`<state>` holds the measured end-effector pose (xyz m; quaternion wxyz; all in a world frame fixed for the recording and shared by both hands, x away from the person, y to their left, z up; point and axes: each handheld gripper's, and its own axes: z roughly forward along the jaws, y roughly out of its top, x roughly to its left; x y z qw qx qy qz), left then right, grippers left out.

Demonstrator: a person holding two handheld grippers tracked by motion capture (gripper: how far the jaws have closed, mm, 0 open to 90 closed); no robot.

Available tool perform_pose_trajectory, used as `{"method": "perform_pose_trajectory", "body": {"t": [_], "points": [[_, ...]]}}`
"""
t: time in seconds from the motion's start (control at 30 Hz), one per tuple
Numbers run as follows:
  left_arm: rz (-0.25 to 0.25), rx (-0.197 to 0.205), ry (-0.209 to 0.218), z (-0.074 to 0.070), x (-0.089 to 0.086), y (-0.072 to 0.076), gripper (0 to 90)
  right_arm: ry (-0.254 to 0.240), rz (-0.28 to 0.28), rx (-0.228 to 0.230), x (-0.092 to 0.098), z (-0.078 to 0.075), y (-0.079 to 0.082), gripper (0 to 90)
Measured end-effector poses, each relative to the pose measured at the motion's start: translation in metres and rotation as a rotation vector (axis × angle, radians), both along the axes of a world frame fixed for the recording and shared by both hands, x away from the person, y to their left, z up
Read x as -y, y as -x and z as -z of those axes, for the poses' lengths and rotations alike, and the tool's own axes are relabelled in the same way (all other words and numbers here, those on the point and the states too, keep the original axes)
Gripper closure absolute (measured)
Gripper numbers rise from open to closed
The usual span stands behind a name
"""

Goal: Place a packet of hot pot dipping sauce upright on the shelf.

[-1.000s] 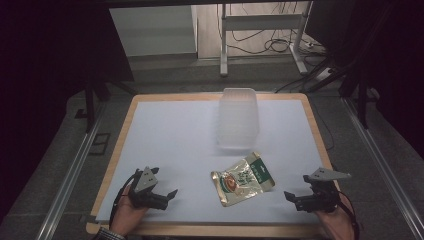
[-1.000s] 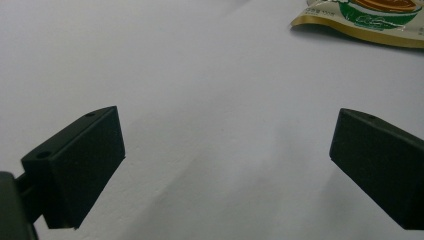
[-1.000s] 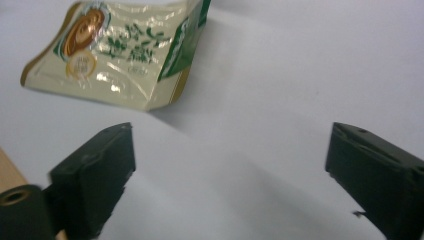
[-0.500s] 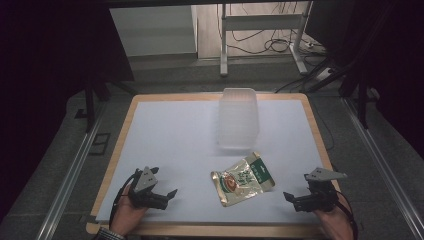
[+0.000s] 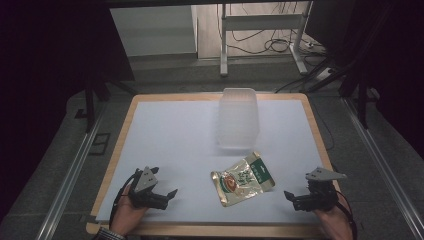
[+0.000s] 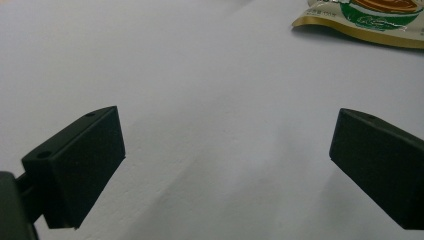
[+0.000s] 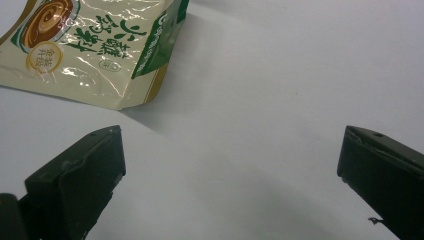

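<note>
A cream and green food pouch (image 5: 242,179) lies flat on the white table top near the front, between my two grippers. Behind it stands a clear plastic container (image 5: 238,118). My left gripper (image 5: 167,196) rests near the front left, open, its jaws pointing right toward the pouch (image 6: 370,20) with bare table between them. At the front right, my right gripper (image 5: 291,198) is open too, jaws pointing left, and the pouch's corner (image 7: 95,55) lies just beyond its left jaw. Neither gripper (image 6: 225,165) (image 7: 230,175) holds anything.
The white table top (image 5: 175,135) has a wooden rim (image 5: 120,145). Metal rails run along both sides on the floor. A table frame with cables (image 5: 260,35) stands beyond the far edge.
</note>
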<state>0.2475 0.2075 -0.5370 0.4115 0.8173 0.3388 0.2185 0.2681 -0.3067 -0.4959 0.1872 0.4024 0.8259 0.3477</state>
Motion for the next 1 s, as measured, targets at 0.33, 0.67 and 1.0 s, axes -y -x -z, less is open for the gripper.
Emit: {"method": "perform_pose_trajectory", "body": {"t": [0.33,0.67,1.0], "points": [[-0.002,-0.001,-0.002,0.0,0.0,0.0,1.2,-0.027,-0.012,-0.002,-0.001,-0.001,-0.002,0.0],[-0.008,-0.002,0.008,0.0,-0.001,0.0,1.2,-0.054,-0.056,-0.006,-0.006,0.0,-0.006,0.0],[-0.031,0.014,0.032,-0.004,-0.004,0.0,2.6,-0.038,-0.068,0.0,-0.017,0.0,-0.011,0.0]]}}
